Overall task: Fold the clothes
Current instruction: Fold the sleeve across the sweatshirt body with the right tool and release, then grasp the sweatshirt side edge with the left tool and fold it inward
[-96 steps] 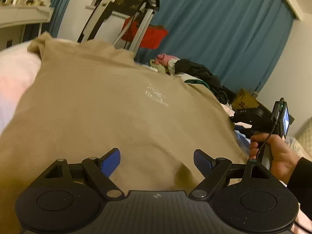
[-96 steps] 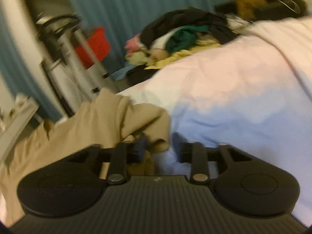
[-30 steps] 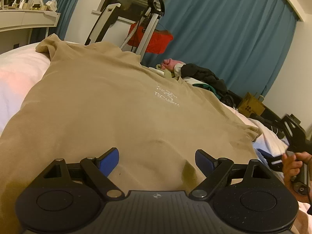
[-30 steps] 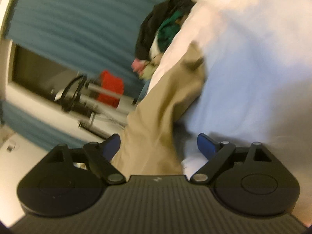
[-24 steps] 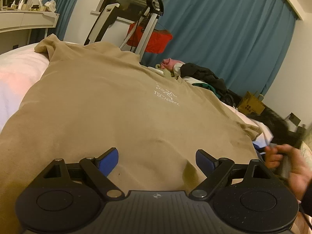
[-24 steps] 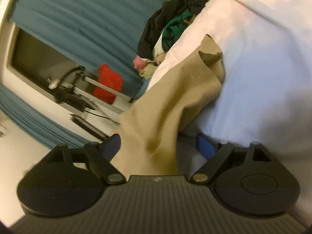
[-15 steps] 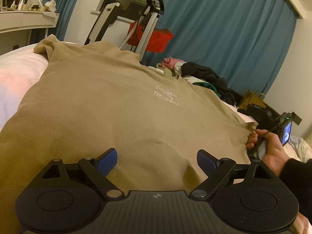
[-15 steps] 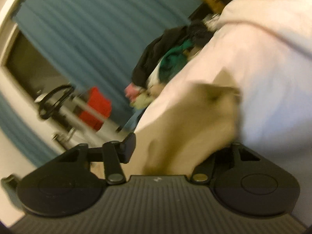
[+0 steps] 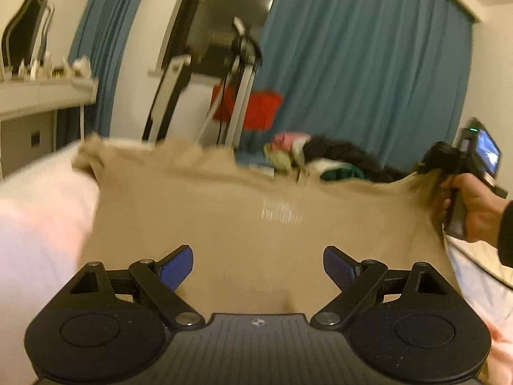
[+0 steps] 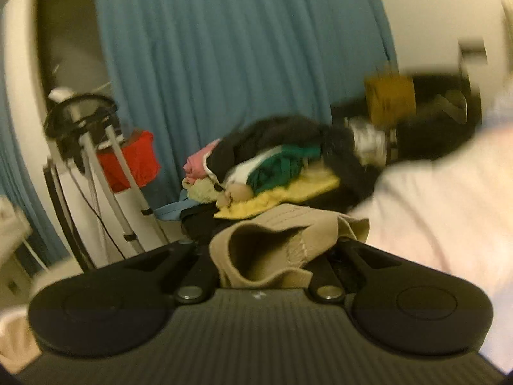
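Tan T-shirt [image 9: 250, 224] spread over white bed [image 9: 35, 221], pale printed lettering [image 9: 282, 210] on chest, far edge motion-blurred. Left gripper [image 9: 258, 264] low over near hem, blue pads [image 9: 176, 266] wide apart, nothing between. Right gripper [image 10: 272, 253] clamped on bunched sleeve [image 10: 275, 247], fabric filling gap between fingers; from left wrist view, sleeve corner lifted off bed in right hand [image 9: 474, 211]. Heap of unfolded clothes [image 10: 272, 166] beyond, before blue curtain [image 10: 224, 64].
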A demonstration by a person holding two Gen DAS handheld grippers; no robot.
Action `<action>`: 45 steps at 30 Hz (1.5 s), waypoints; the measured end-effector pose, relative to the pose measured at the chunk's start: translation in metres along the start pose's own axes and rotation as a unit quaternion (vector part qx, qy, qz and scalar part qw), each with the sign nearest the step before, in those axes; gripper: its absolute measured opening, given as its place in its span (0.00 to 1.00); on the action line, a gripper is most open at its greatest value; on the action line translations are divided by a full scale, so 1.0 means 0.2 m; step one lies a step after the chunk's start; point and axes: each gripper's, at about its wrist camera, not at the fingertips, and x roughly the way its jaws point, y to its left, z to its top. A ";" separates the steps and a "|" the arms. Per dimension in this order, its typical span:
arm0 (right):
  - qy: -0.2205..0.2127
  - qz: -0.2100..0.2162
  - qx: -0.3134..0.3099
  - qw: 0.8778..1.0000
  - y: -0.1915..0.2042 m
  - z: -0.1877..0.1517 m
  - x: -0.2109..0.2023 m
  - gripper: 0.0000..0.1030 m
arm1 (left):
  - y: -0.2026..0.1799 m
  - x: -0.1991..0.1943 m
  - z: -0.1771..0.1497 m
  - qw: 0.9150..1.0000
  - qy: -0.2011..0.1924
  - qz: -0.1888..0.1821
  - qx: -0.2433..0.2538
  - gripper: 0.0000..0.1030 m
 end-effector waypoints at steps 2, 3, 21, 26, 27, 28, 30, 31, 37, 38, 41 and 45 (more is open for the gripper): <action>-0.020 -0.006 -0.060 0.998 0.18 0.04 -0.07 0.06 | 0.01 -0.08 0.04 1.000 -0.017 0.003 0.006 0.91; -0.028 -0.004 -0.082 0.996 0.26 0.04 -0.11 0.06 | 0.02 -0.11 0.06 1.000 -0.022 0.004 0.003 0.91; 0.100 0.139 -0.330 0.928 1.40 -0.62 0.05 0.35 | 0.47 -0.10 0.14 0.992 -0.019 0.073 -0.104 0.92; 0.090 0.186 -0.258 0.944 1.28 -0.50 -0.12 1.00 | 0.46 -0.05 0.11 0.992 0.006 0.069 -0.110 0.92; 0.091 0.192 -0.235 0.948 1.22 -0.47 -0.18 1.00 | 0.45 -0.04 0.10 0.992 0.008 0.068 -0.109 0.92; 0.095 0.196 -0.211 0.953 1.16 -0.44 -0.24 1.00 | 0.44 -0.05 0.10 0.992 0.008 0.067 -0.105 0.92; 0.100 0.202 -0.167 0.960 1.03 -0.39 -0.38 1.00 | 0.42 -0.05 0.11 0.993 0.006 0.067 -0.097 0.92; 0.102 0.204 -0.154 0.961 0.96 -0.38 -0.47 1.00 | 0.41 -0.06 0.11 0.993 0.005 0.065 -0.093 0.92; 0.110 0.203 -0.071 0.970 0.47 -0.43 -1.07 1.00 | 0.27 -0.09 0.10 0.997 0.005 0.051 -0.049 0.92; 0.116 0.200 -0.059 0.971 0.40 -0.45 -1.16 1.00 | 0.24 -0.09 0.09 0.998 0.005 0.046 -0.038 0.92; 0.126 0.176 -0.028 0.976 0.21 -0.52 -1.38 1.00 | 0.16 -0.10 0.04 0.999 0.015 0.040 0.002 0.92; 0.125 0.157 0.012 0.980 0.03 -0.54 -1.55 1.00 | 0.05 -0.09 -0.02 0.998 0.039 0.039 0.042 0.92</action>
